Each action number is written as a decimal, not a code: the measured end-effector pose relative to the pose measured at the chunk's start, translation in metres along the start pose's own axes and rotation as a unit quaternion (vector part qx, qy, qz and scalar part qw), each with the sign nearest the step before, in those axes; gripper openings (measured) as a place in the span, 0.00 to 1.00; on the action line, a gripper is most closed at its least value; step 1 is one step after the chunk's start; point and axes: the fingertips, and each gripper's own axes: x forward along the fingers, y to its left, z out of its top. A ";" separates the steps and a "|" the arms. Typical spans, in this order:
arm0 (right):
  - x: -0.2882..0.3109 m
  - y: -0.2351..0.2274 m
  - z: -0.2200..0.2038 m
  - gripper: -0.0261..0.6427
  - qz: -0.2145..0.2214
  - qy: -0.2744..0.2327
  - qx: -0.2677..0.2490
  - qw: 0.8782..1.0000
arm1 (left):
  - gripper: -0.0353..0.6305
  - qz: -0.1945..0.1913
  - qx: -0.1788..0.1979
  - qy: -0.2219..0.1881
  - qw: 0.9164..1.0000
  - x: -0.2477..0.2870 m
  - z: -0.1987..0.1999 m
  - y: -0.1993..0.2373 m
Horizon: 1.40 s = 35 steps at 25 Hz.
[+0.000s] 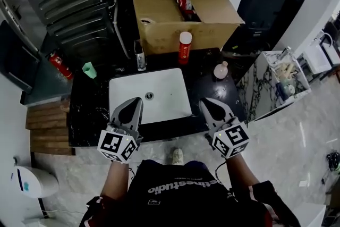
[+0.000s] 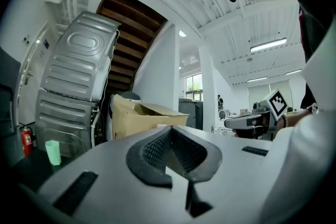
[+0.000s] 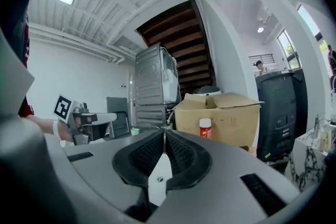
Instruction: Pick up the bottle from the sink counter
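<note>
A red bottle with a white cap (image 1: 185, 47) stands upright at the back of the black counter (image 1: 90, 114), just behind the white sink (image 1: 159, 87); it also shows in the right gripper view as a red bottle (image 3: 205, 128) in front of the cardboard box. My left gripper (image 1: 136, 101) hovers over the sink's front left corner, shut and empty (image 2: 171, 127). My right gripper (image 1: 205, 102) hovers over the counter at the sink's front right, shut with nothing between its jaws (image 3: 165, 130). Both are well short of the bottle.
A dark slim bottle (image 1: 139, 56) stands behind the sink to the left of the red one. A small pale round bottle (image 1: 220, 69) sits on the right, a green cup (image 1: 89, 69) on the left. An open cardboard box (image 1: 175, 5) stands behind. A marble-patterned stand (image 1: 276, 80) is at the right.
</note>
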 end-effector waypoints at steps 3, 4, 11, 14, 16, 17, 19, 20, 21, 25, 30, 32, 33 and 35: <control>0.011 -0.025 -0.002 0.11 -0.006 -0.001 0.011 1.000 | 0.08 -0.016 0.004 0.006 1.000 0.034 -0.003 -0.007; 0.015 -0.031 -0.003 0.11 -0.008 -0.002 0.013 1.000 | 0.08 -0.020 0.004 0.006 1.000 0.044 -0.004 -0.008; 0.029 -0.064 -0.007 0.11 -0.031 -0.006 0.017 0.999 | 0.08 -0.048 -0.003 0.014 0.999 0.100 -0.019 -0.010; 0.032 -0.086 -0.009 0.11 -0.043 -0.025 0.009 0.999 | 0.08 -0.055 -0.011 0.014 0.998 0.122 -0.026 -0.009; 0.034 -0.108 -0.016 0.11 -0.063 -0.033 0.008 0.997 | 0.08 -0.066 -0.016 0.017 0.998 0.142 -0.036 -0.012; 0.035 -0.120 -0.020 0.11 -0.076 -0.035 0.010 0.996 | 0.08 -0.075 -0.016 0.020 0.997 0.152 -0.042 -0.016; 0.038 -0.146 -0.029 0.13 -0.102 -0.037 0.013 0.994 | 0.08 -0.094 -0.014 0.025 0.995 0.174 -0.054 -0.025; 0.042 -0.159 -0.035 0.17 -0.114 -0.034 0.013 0.993 | 0.08 -0.101 -0.015 0.027 0.994 0.186 -0.060 -0.028; 0.047 -0.173 -0.042 0.21 -0.126 -0.029 0.014 0.992 | 0.08 -0.107 -0.016 0.029 0.994 0.197 -0.065 -0.031; 0.068 -0.230 -0.075 0.30 -0.178 -0.002 0.012 0.984 | 0.08 -0.123 -0.023 0.033 0.992 0.240 -0.090 -0.036; 0.095 -0.300 -0.123 0.37 -0.252 0.029 0.028 0.967 | 0.08 -0.122 -0.043 0.052 0.990 0.281 -0.126 -0.032; 0.106 -0.324 -0.138 0.38 -0.273 0.042 0.036 0.960 | 0.07 -0.123 -0.046 0.056 0.990 0.291 -0.132 -0.030; 0.112 -0.334 -0.147 0.39 -0.280 0.050 0.042 0.958 | 0.08 -0.123 -0.047 0.057 0.990 0.295 -0.134 -0.028; 0.124 -0.348 -0.161 0.40 -0.288 0.067 0.052 0.954 | 0.08 -0.122 -0.050 0.062 0.989 0.297 -0.139 -0.027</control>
